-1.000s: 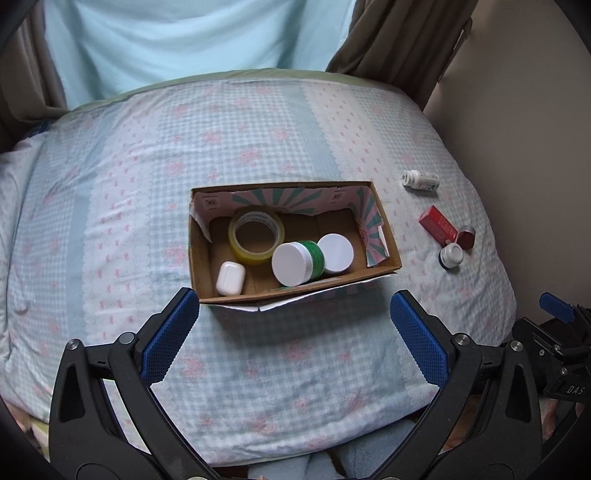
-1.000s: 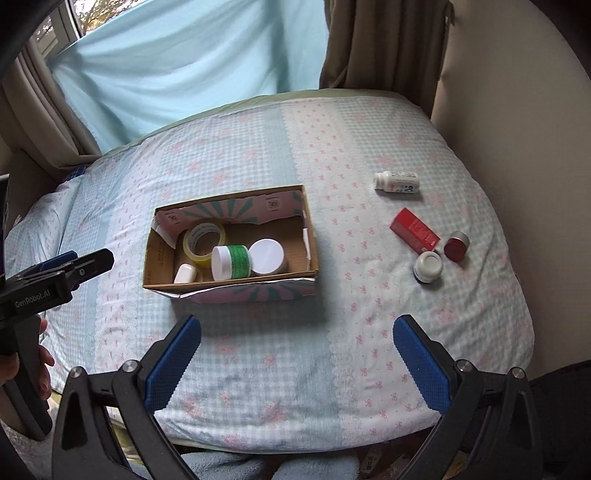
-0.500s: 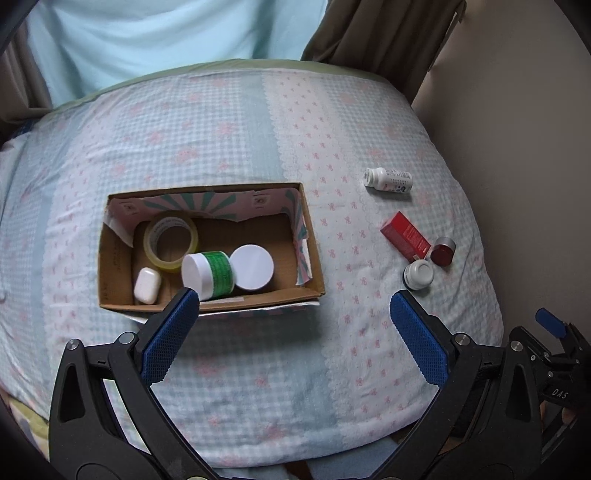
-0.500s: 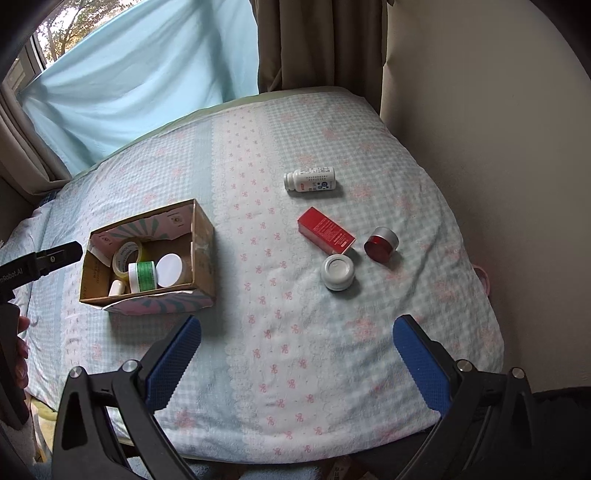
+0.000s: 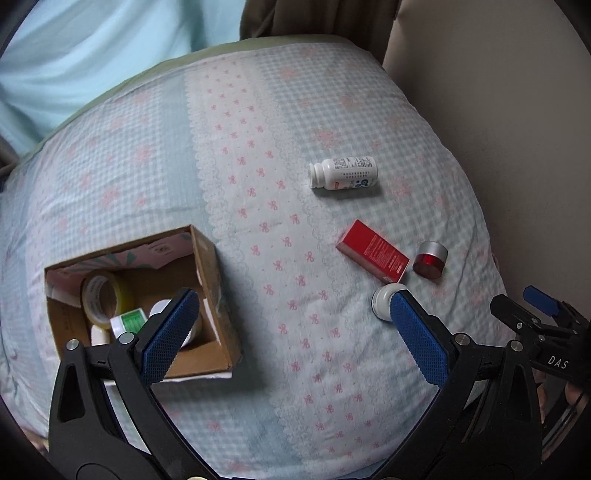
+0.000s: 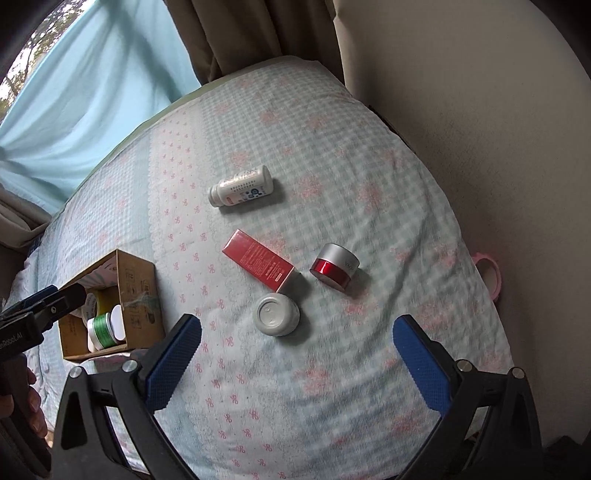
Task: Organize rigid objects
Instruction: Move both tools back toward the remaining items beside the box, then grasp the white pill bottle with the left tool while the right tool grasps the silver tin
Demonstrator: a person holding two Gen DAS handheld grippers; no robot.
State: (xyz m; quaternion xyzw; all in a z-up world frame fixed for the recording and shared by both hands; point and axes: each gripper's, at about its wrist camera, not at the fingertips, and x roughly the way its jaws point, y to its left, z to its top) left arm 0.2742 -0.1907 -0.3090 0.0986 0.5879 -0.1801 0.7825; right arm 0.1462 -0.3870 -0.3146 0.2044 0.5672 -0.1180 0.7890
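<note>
A cardboard box [image 5: 216, 295] [image 6: 142, 295] at the left of the bed holds a yellow tape roll [image 5: 105, 299], a green-labelled jar [image 5: 129, 321] [image 6: 101, 326] and other white items. Loose on the bed to the right lie a white bottle [image 5: 343, 173] [image 6: 242, 190], a red carton [image 5: 373, 251] [image 6: 262, 264], a red jar with a silver lid [image 5: 430, 258] [image 6: 334, 267] and a white jar [image 5: 382, 301] [image 6: 275, 315]. My left gripper [image 5: 291, 332] is open above the near bed. My right gripper [image 6: 297, 354] is open just short of the white jar. Both are empty.
The bed's checked cover [image 6: 332, 155] runs to a beige wall [image 6: 480, 110] on the right. Curtains [image 6: 240, 33] and a pale blue drape [image 5: 92, 55] hang behind. A pink object [image 6: 489, 269] sits between bed and wall. A hand [image 6: 33, 406] holds the left gripper's handle.
Both views have swung right: the box has slid to the left and the loose items are now closer and more central. Both grippers stay open.
</note>
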